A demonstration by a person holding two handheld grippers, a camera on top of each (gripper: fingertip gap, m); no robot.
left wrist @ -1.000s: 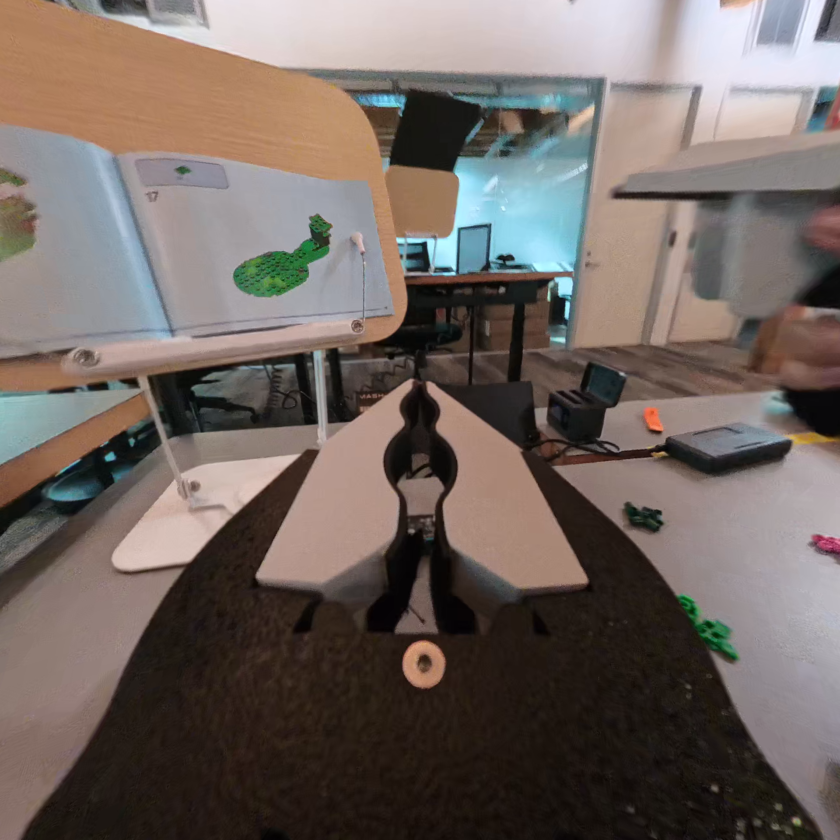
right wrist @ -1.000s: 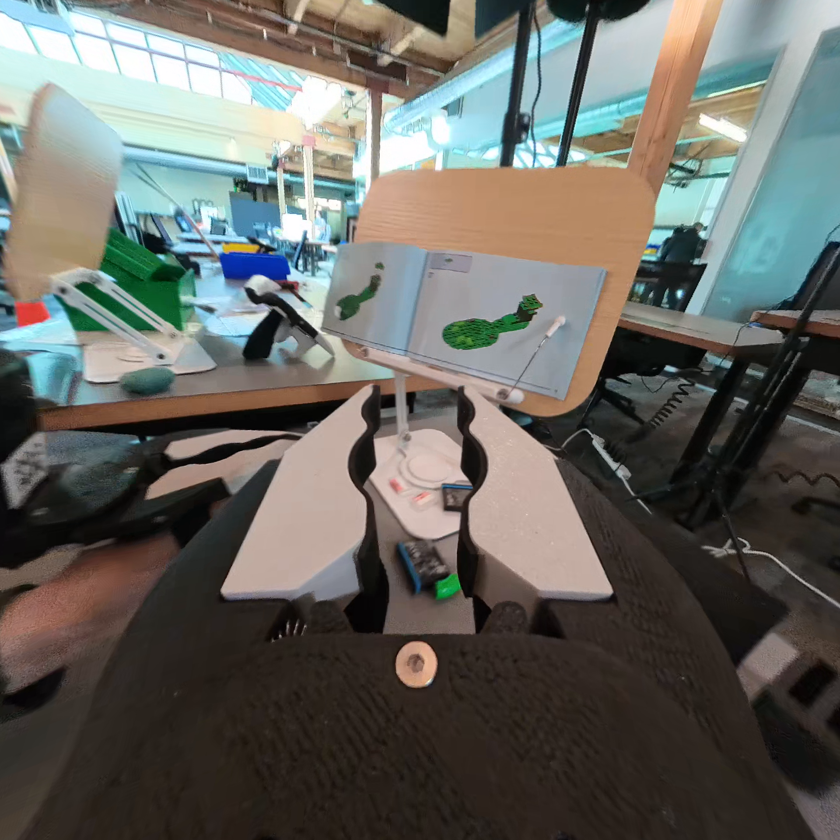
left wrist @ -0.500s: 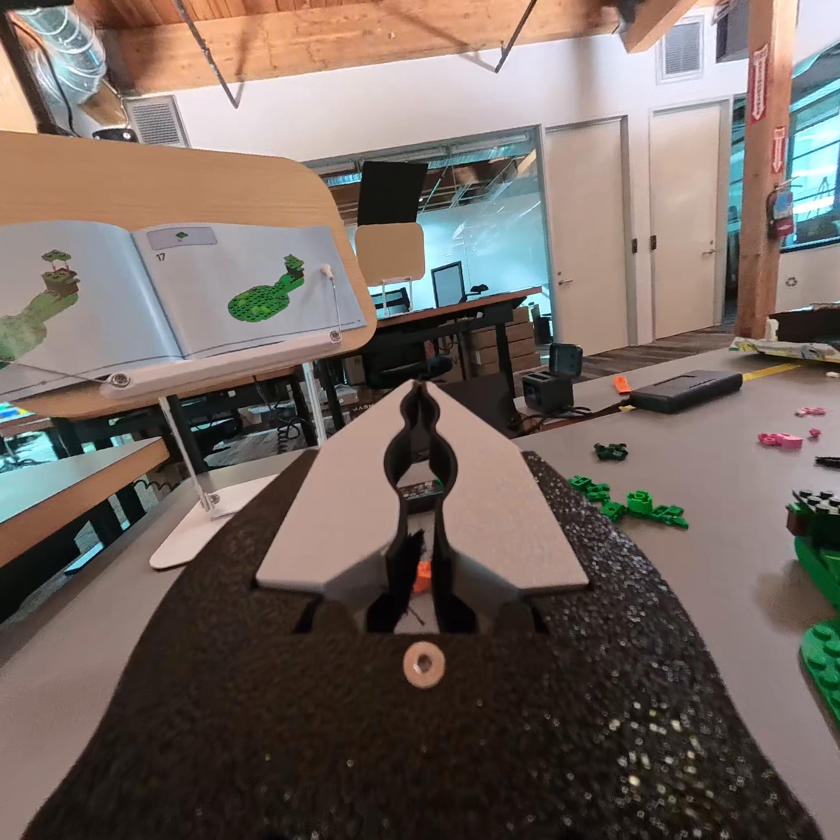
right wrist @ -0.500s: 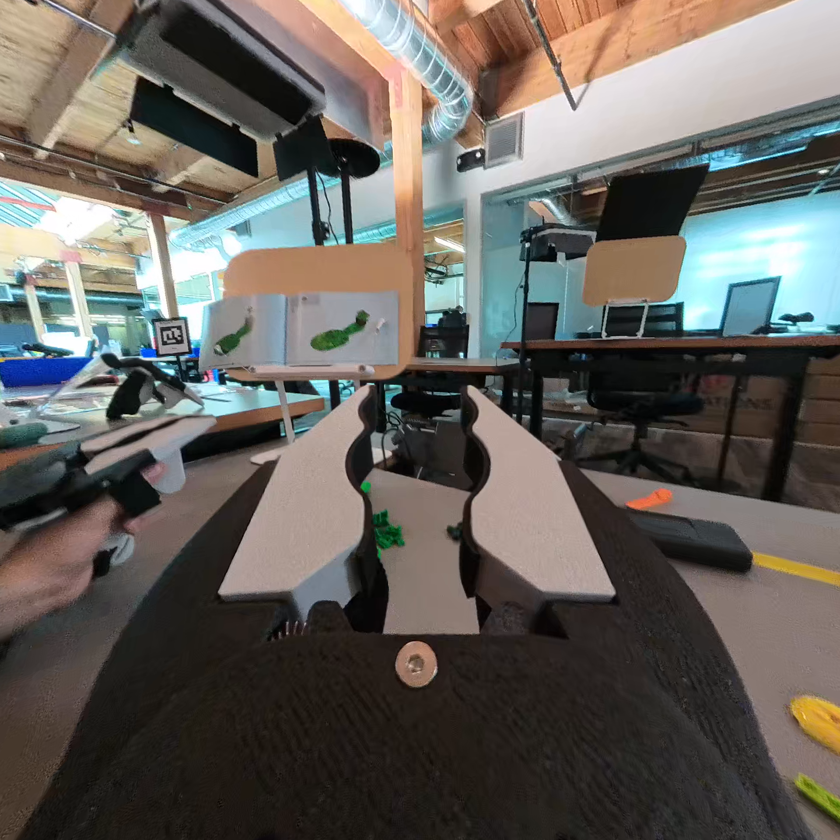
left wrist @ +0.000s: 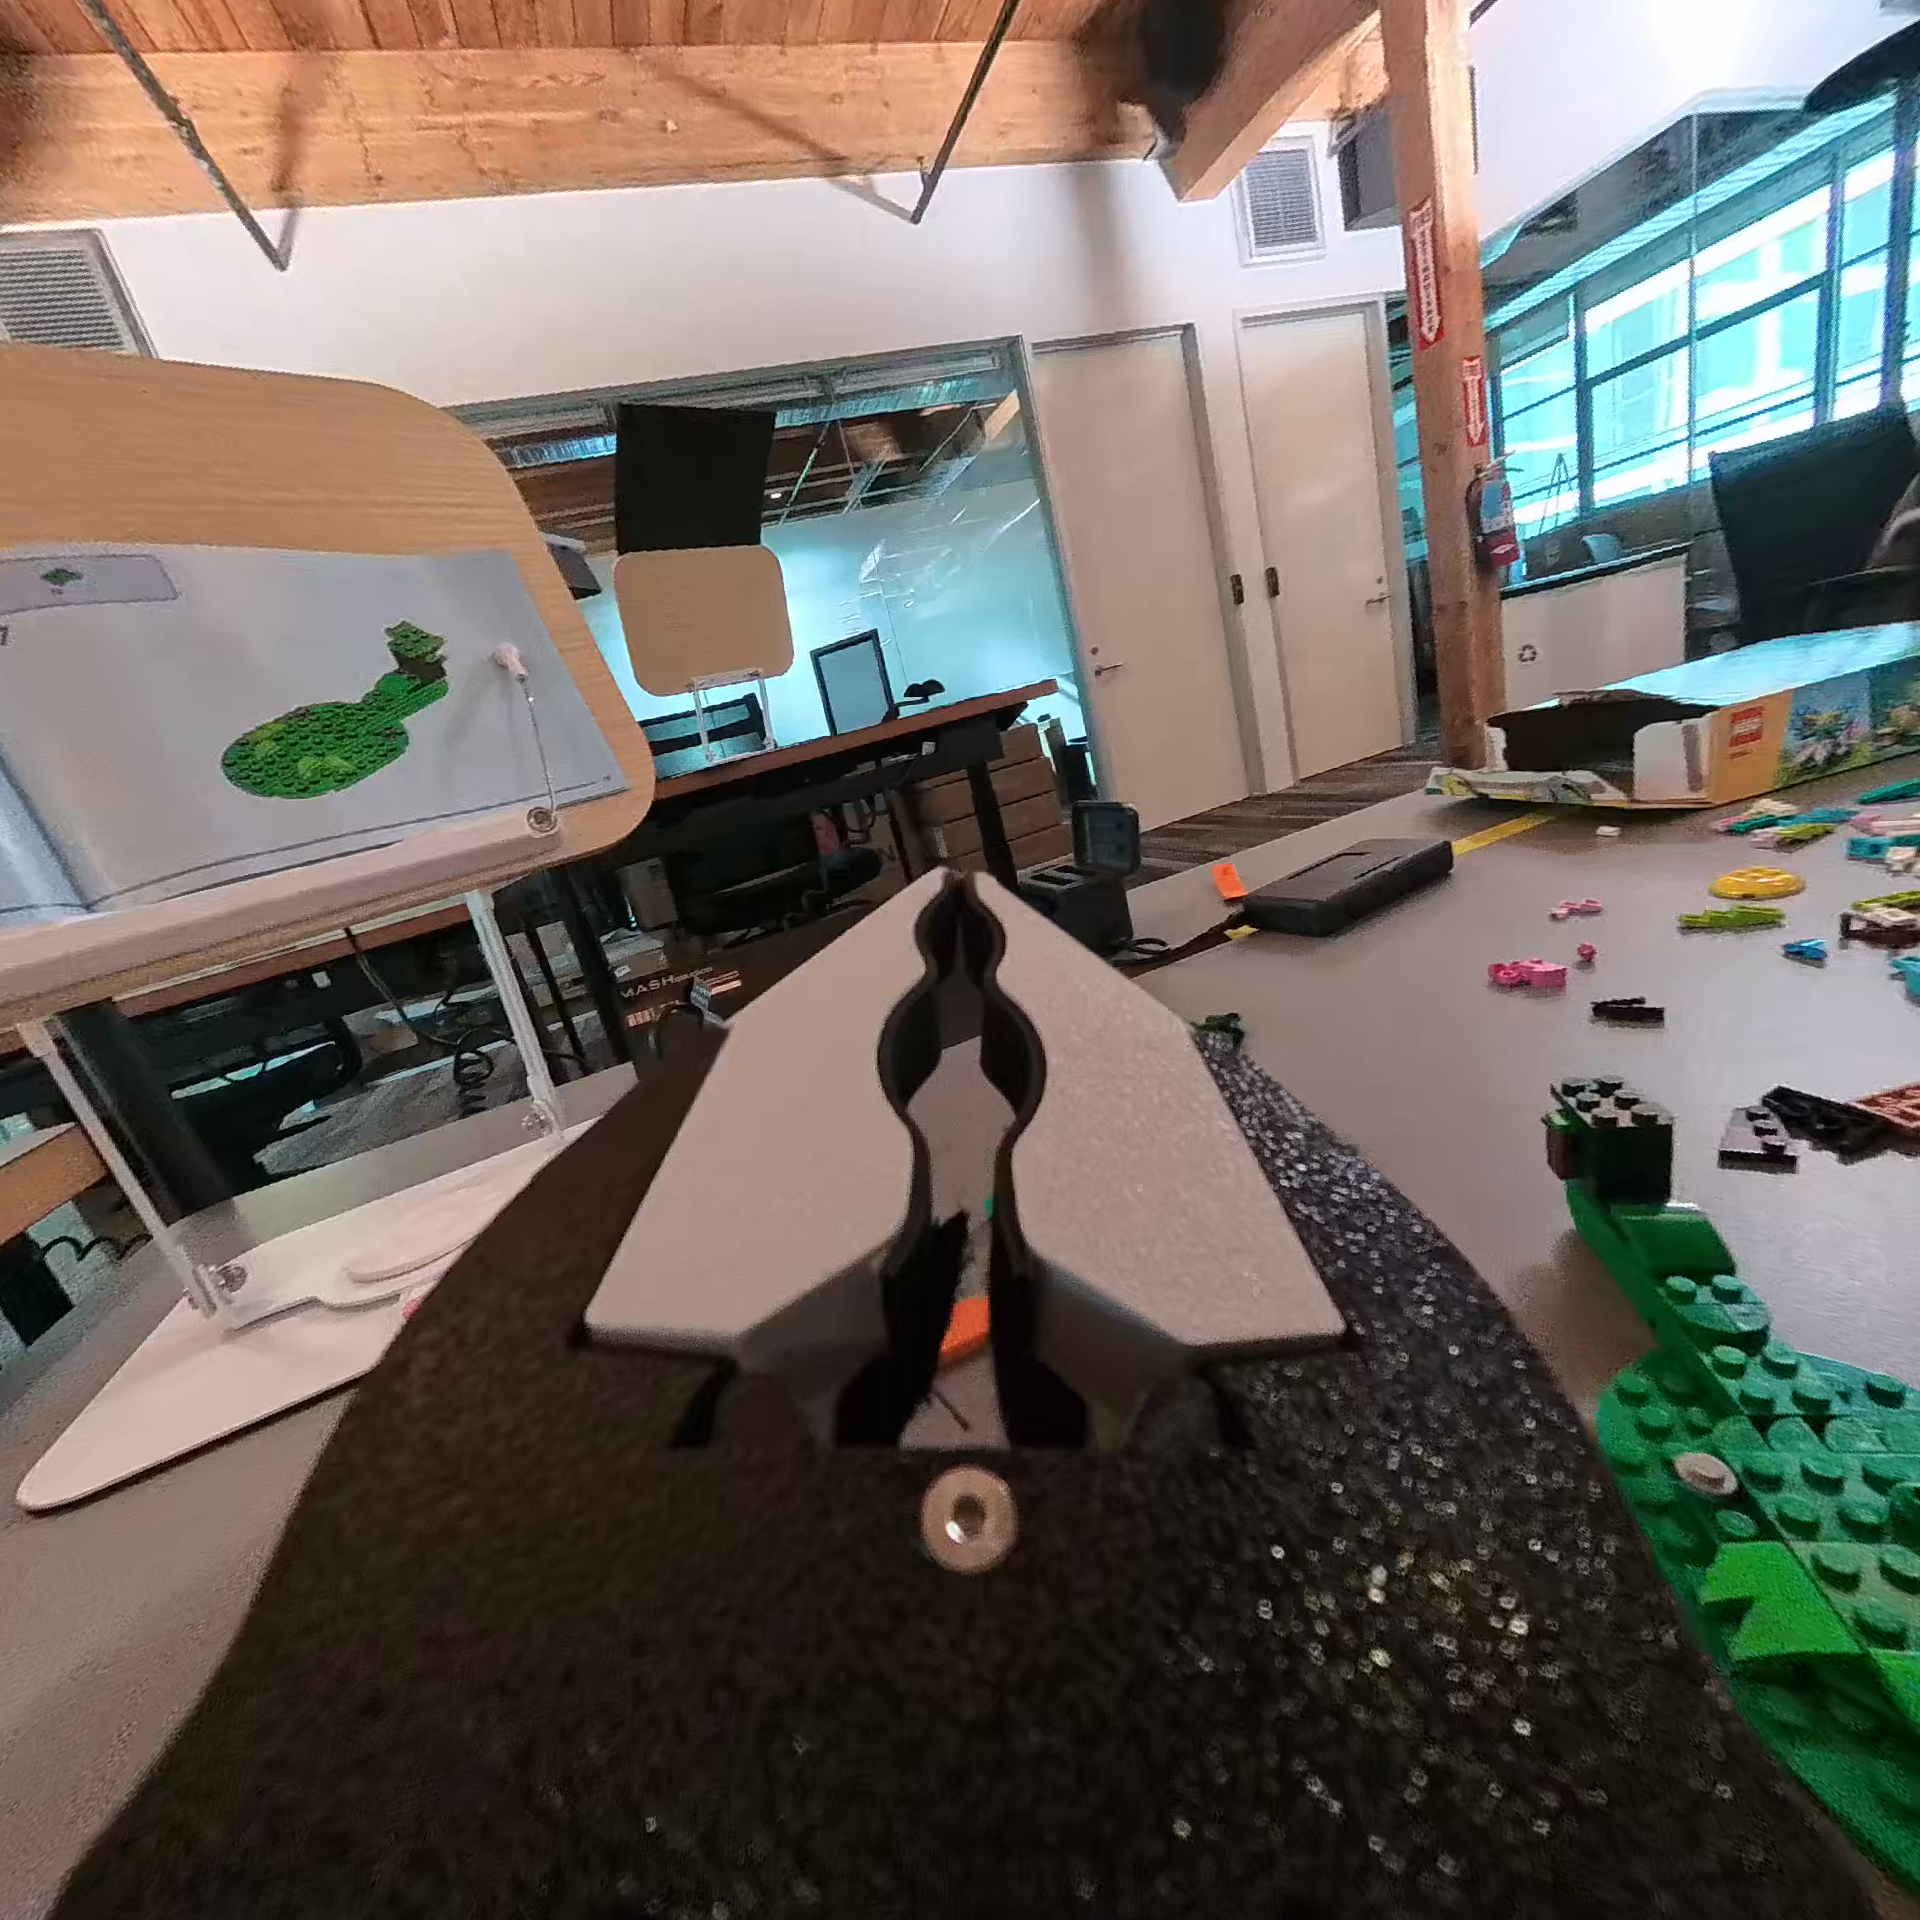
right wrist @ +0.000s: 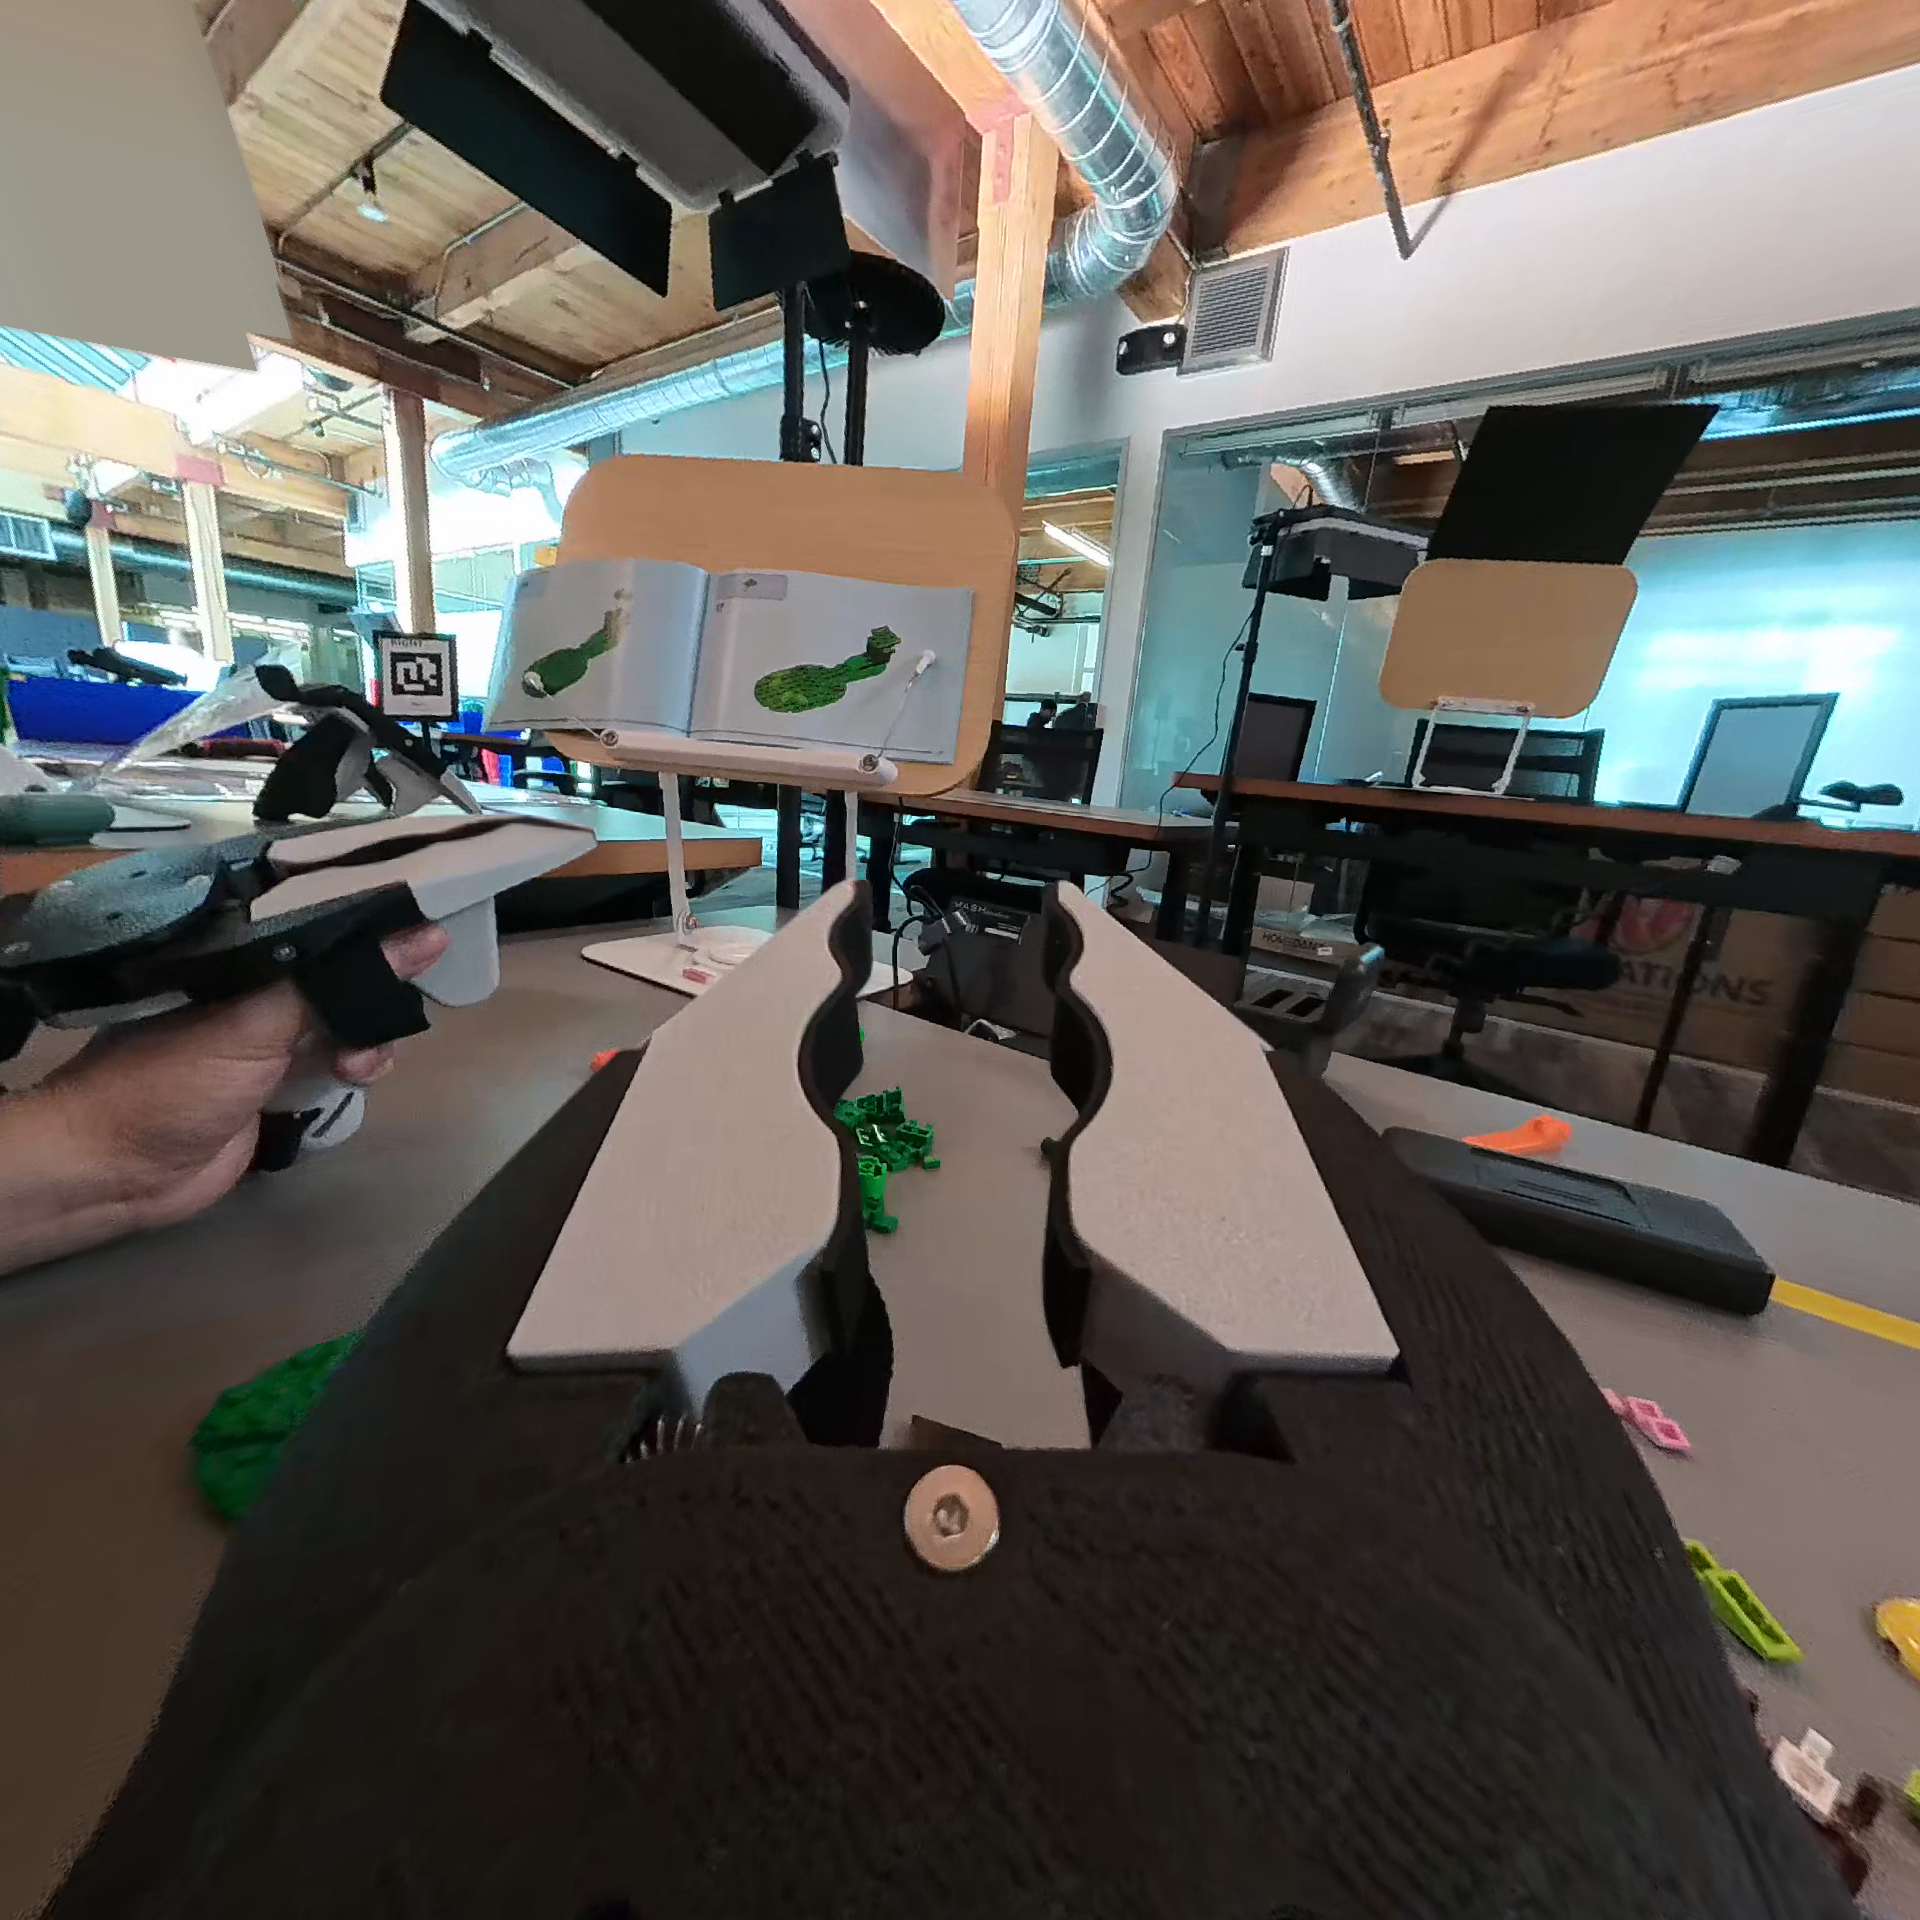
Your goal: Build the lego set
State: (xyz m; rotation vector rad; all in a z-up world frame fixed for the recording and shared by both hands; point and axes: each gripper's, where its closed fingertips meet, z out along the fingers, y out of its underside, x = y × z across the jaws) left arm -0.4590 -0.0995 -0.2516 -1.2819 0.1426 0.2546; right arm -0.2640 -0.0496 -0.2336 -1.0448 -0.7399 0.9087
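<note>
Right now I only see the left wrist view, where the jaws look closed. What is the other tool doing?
Observer: The right gripper has its jaws wide open and holds nothing.
Operator: Is anything in front of it?
Observer: A cluster of small green pieces lies on the table, seen between its jaws.
Operator: Who holds my tool?
Observer: A hand grips the left gripper from below.

1. The left wrist camera is looking forward along its fingers (left wrist: 1132,1122), low over the surface (left wrist: 1403,1049).
2. The right wrist camera is facing likewise from farther right.
3. Both are taking in the booklet stand (left wrist: 260,686) (right wrist: 790,623).
</note>
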